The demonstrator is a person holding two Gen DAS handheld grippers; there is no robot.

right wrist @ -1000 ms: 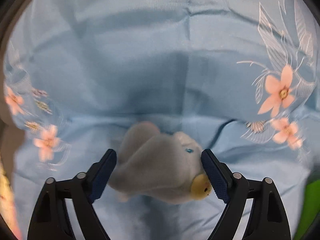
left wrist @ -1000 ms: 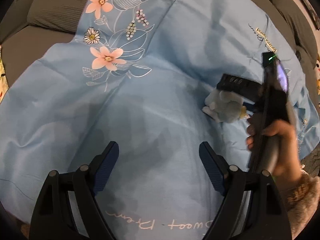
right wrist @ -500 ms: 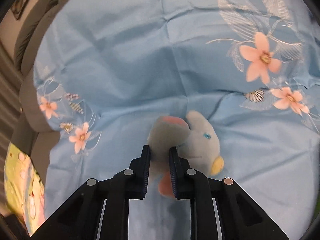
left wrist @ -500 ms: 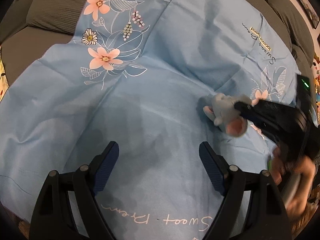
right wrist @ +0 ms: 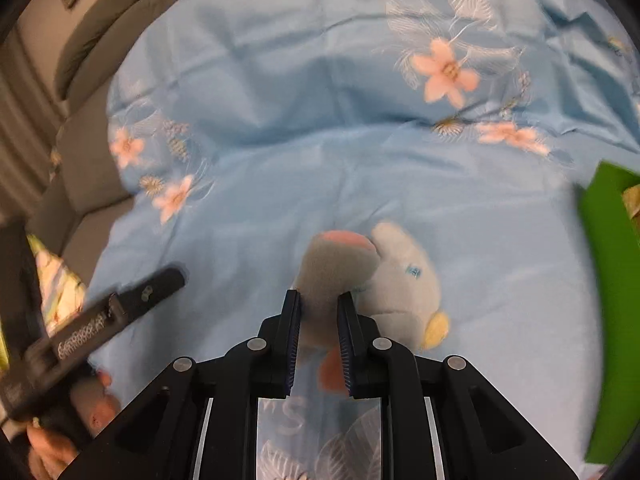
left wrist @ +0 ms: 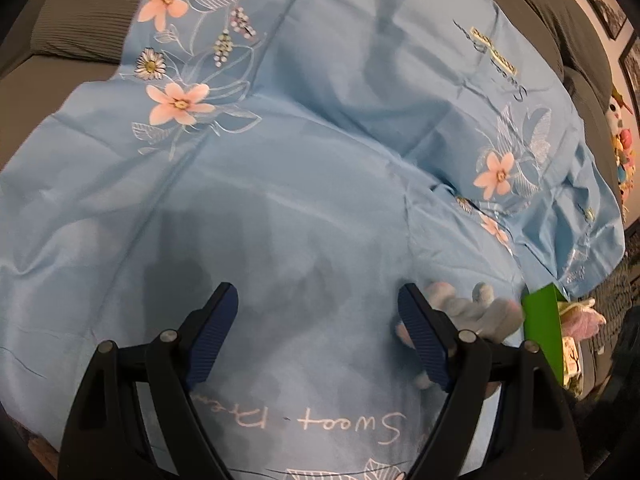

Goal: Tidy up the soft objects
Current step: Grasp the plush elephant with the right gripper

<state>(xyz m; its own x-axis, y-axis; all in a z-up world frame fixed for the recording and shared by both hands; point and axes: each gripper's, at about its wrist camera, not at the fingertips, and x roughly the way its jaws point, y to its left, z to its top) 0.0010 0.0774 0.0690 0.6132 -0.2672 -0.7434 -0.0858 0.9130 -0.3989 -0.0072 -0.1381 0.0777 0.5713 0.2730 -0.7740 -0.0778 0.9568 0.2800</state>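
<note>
A small grey plush elephant point(right wrist: 396, 280) with pink ears and a yellow trunk tip hangs in my right gripper point(right wrist: 318, 312), which is shut on its ear above the blue floral bedsheet point(right wrist: 320, 160). In the left wrist view the elephant point(left wrist: 476, 312) shows blurred just behind my right finger, near a green box point(left wrist: 542, 328). My left gripper point(left wrist: 318, 332) is open and empty over the sheet point(left wrist: 300, 180). It also shows in the right wrist view point(right wrist: 120, 312) at the lower left.
A green box point(right wrist: 612, 300) stands at the right edge of the bed, with pale soft items point(left wrist: 580, 314) inside. Grey pillows point(left wrist: 80, 20) lie at the far side. Colourful toys point(left wrist: 622, 140) sit by the wall at the far right.
My right gripper closed on the elephant's ear, lifted it off the sheet and carried it toward the green box. My left gripper stayed open and shifted slightly.
</note>
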